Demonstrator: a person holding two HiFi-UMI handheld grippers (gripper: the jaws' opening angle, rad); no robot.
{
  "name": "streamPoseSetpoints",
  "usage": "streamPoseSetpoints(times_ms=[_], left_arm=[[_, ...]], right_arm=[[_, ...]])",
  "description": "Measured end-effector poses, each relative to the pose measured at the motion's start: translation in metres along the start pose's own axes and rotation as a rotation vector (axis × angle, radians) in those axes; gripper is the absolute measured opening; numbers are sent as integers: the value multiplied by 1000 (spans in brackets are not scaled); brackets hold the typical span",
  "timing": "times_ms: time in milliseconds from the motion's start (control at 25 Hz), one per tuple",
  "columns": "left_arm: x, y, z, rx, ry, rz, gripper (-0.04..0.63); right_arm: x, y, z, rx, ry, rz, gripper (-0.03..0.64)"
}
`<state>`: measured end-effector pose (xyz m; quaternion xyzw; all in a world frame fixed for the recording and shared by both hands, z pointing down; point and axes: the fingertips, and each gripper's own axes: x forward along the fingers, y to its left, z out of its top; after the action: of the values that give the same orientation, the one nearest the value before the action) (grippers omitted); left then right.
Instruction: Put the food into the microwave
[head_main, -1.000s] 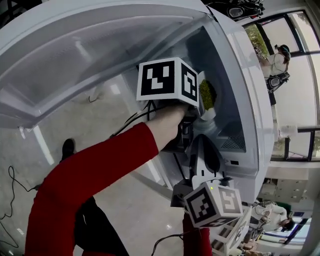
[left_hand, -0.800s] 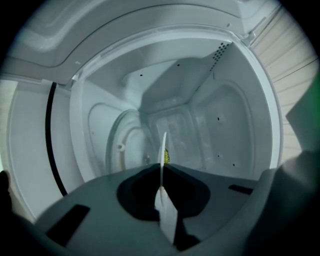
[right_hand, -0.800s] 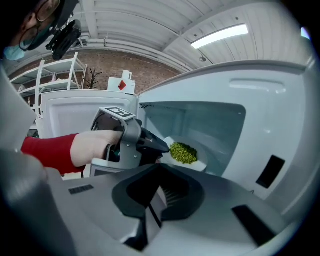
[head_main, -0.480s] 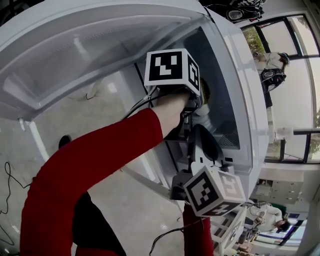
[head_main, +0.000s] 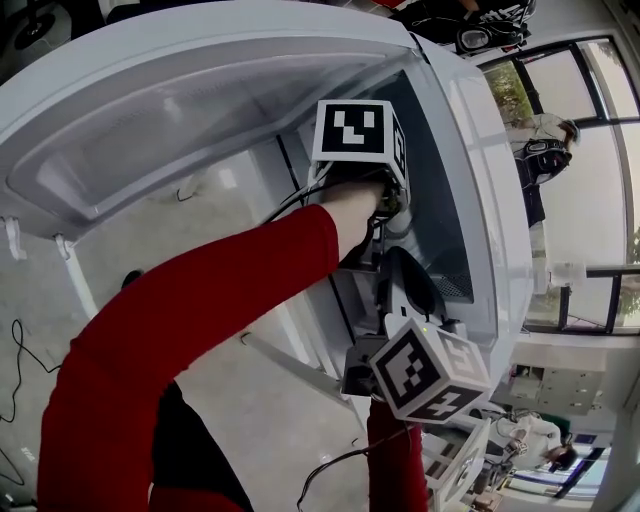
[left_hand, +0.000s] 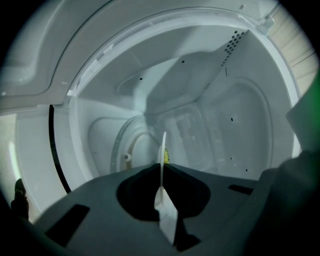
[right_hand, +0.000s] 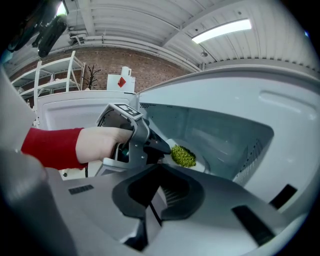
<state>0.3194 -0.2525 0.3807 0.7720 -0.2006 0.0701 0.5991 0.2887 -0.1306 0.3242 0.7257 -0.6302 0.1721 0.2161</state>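
My left gripper (left_hand: 162, 169) is inside the white microwave cavity (left_hand: 210, 110), shut on the rim of a white plate (left_hand: 162, 150) seen edge-on. A bit of yellow-green food (left_hand: 166, 156) shows past the rim. The right gripper view shows that left gripper (right_hand: 150, 142), in a hand with a red sleeve, holding the plate with a heap of green food (right_hand: 183, 155) just inside the opening. In the head view its marker cube (head_main: 355, 130) hides the plate. My right gripper (right_hand: 150, 212) waits below the opening, jaws shut and empty.
The microwave door (head_main: 180, 110) stands swung open at the upper left. A glass turntable ring (left_hand: 122, 150) lies on the cavity floor. Cables (head_main: 20, 370) trail on the floor. A person (head_main: 545, 140) stands by the windows; metal shelves (right_hand: 55, 75) are behind.
My left gripper has pushed further into the microwave with the plate. The green food, visible beside the cube earlier, is now hidden in the head view. The right gripper stayed put.
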Motion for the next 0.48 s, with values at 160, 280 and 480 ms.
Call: streamPoseSetpoints(times_ms=[160,280,480], left_arm=[[2,-1,4,59,-3,12,21],[4,-3,6,102,-8,37,21],[6,-1,9,150,5,82,26]], right_arm=[[2,2,0,-2,6,-6,14],[0,0,2,-7,7,-15,14],[-1,-3,3,-9,6,-31,14]])
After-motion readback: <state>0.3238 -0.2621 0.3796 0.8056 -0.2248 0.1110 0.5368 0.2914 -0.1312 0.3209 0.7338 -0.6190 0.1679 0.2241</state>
